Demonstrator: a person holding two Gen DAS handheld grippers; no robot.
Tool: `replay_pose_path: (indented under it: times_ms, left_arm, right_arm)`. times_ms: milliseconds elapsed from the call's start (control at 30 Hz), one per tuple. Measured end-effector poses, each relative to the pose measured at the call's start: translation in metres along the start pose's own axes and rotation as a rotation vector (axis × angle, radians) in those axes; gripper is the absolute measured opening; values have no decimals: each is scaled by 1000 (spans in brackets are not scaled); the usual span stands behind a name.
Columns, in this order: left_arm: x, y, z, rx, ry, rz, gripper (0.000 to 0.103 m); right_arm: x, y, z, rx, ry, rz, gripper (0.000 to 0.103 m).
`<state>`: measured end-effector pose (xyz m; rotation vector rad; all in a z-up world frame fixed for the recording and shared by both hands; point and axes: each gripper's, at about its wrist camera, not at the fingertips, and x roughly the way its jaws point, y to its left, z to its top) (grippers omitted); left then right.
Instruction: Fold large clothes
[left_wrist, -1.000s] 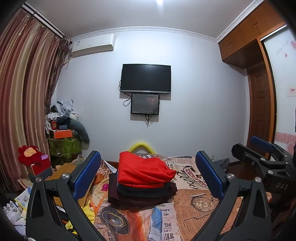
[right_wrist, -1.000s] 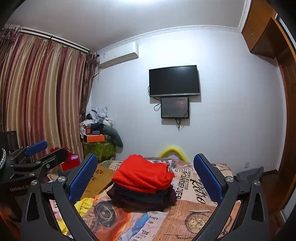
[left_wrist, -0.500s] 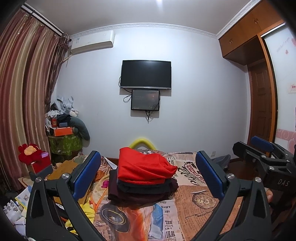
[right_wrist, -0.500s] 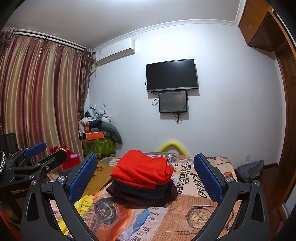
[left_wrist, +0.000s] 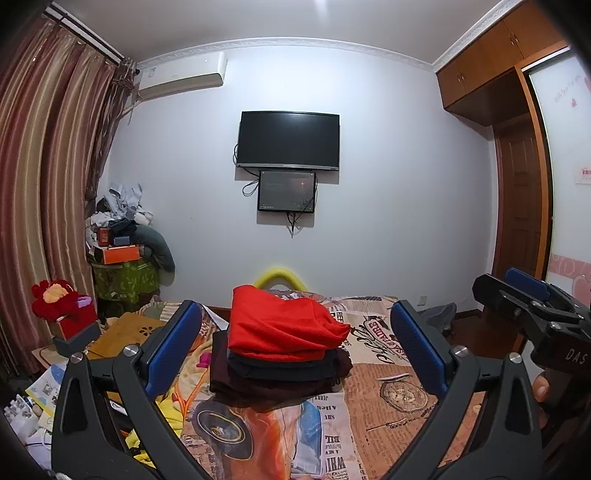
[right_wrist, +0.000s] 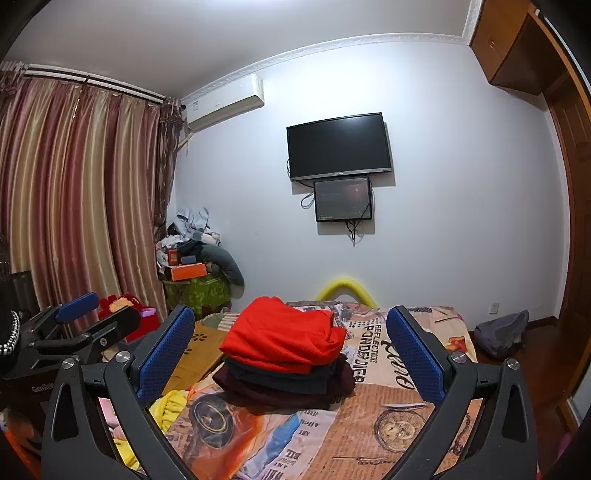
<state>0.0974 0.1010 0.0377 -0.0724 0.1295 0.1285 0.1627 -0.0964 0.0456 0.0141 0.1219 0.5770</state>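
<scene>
Bed (left_wrist: 399, 413): folded stack (left_wrist: 280, 354) partly hidden; left gripper (left_wrist: 295, 350), right gripper (right_wrist: 291, 354) spread, empty.

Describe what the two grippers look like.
Both are alike: the left gripper and right gripper have black angular frames with silver screws and two fingers faced with textured blue pads. White lettering marks each body, "DAS" on the right one's.

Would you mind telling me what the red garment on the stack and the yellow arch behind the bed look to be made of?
Red garment: likely matte fleece or knit, with soft rounded folds. Yellow arch: probably foam tubing, thick, matte and evenly bent.
</scene>
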Motion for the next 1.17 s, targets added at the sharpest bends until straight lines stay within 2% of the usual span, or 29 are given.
replay_pose_path:
  times_ms: [267, 1167]
  left_arm:
    - [6, 7, -3, -28, 25, -22, 103]
    - [11, 8, -9, -14, 37, -49, 103]
  right_arm:
    - [1, 1, -1, 6, 1, -1, 103]
    - [7, 3, -3, 10, 16, -10, 103]
